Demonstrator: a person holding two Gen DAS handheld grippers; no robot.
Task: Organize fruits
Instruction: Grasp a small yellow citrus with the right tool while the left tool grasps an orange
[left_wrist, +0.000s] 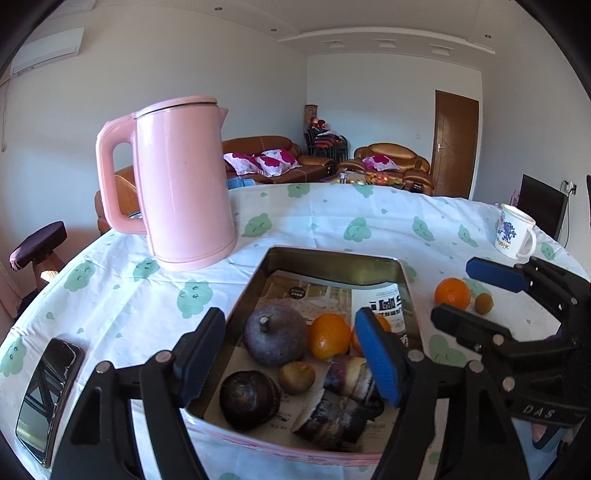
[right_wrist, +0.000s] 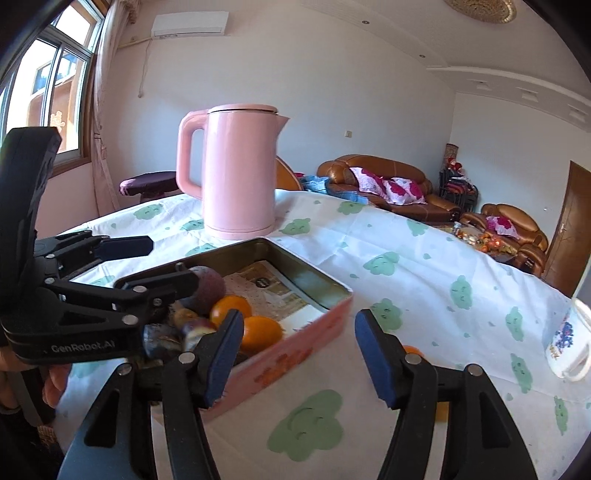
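You work in a living room with brown sofas (left_wrist: 266, 158), at a table under a white cloth (left_wrist: 332, 218) printed with green clouds. A pink kettle (left_wrist: 181, 181) stands at the far corner of a pink tin (left_wrist: 325, 258) lined with printed paper. In the tin lie a large purple fruit (left_wrist: 275, 334), two oranges (left_wrist: 328, 336), a small brown-green fruit (left_wrist: 296, 376), a dark round fruit (left_wrist: 249, 400) and dark peeled pieces (left_wrist: 332, 406).

Your left gripper (left_wrist: 291, 358) hangs over the tin with its fingers spread and nothing between them. Your right gripper (right_wrist: 297, 363) stands apart too, over bare cloth beside the tin, holding nothing.

Outside the tin, to its right, another orange (left_wrist: 452, 293) touches a small green-brown fruit (left_wrist: 484, 303). A white mug (left_wrist: 515, 230) stands beyond them, and a phone (left_wrist: 50, 395) lies at the left.
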